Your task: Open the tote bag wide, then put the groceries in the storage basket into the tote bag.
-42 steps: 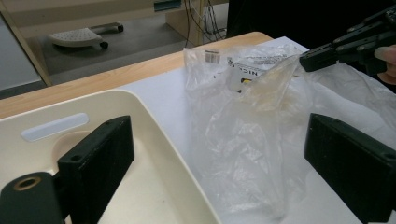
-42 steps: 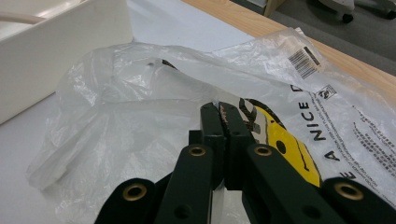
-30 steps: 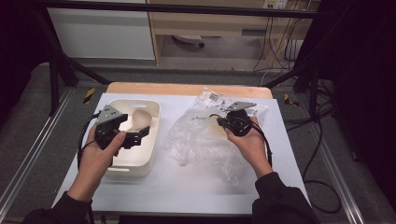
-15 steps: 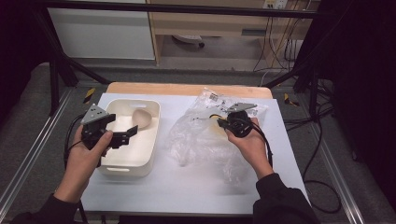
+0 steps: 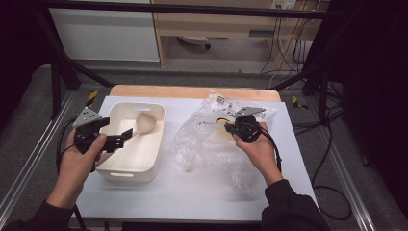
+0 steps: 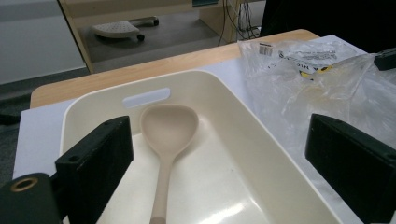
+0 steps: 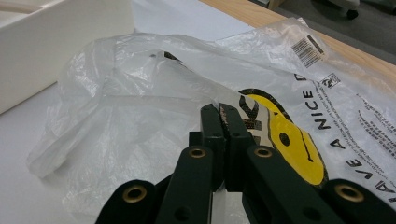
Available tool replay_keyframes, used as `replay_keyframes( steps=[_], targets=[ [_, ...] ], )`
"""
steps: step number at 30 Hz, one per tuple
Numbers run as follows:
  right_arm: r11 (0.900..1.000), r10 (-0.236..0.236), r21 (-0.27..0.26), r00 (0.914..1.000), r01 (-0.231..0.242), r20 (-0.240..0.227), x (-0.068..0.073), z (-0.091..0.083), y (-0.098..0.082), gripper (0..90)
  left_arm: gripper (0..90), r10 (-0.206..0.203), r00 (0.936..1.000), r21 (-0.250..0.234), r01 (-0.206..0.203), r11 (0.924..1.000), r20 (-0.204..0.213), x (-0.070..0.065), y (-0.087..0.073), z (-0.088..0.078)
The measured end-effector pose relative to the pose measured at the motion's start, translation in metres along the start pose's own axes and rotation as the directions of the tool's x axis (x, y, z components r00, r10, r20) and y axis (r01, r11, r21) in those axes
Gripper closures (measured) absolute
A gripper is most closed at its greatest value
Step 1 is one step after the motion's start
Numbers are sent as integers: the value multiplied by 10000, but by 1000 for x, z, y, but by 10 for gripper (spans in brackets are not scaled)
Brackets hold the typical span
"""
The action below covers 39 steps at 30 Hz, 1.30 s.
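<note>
We are looking down on a desk [image 5: 192,192] covered in white, where a person is working with a hand-held gripper in each hand. On the left is sitting a cream plastic bin [image 5: 137,159], and a beige spoon [image 6: 168,135] is lying inside it, bowl toward the far end. The left hand-held gripper [image 5: 126,138] is hovering above the bin with its jaws spread wide and empty; over the last second it has been sliding leftward, away from the bag, so we judge the spoon delivered and released. To the right is lying a crumpled clear plastic bag [image 5: 211,139], printed with a barcode label and a yellow smiley design reading "A NICE D", cut off at the picture's edge. The right hand-held gripper [image 7: 224,114] is resting on it, jaws pressed together and pinching a fold of the bag's film, unmoved.
</note>
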State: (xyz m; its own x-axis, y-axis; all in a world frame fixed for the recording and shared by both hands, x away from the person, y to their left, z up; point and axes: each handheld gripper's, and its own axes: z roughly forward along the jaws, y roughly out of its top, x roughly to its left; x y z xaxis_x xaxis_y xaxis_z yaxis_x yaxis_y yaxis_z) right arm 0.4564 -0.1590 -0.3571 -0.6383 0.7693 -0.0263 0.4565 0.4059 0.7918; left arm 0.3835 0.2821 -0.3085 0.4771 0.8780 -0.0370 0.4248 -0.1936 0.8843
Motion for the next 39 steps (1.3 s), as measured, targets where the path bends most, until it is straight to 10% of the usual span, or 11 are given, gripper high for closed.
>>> replay_keyframes(
  steps=[21,39],
  targets=[
    [9999,17,101,10000,-17,-80,1,1,-7,900,95,-103,9999,399,107,9991,-95,21,-16,-1],
    [9998,49,210,9999,-47,-92,2,7,-7,900,213,-87,10000,1864,79,9824,35,35,-40,12]
  ],
)
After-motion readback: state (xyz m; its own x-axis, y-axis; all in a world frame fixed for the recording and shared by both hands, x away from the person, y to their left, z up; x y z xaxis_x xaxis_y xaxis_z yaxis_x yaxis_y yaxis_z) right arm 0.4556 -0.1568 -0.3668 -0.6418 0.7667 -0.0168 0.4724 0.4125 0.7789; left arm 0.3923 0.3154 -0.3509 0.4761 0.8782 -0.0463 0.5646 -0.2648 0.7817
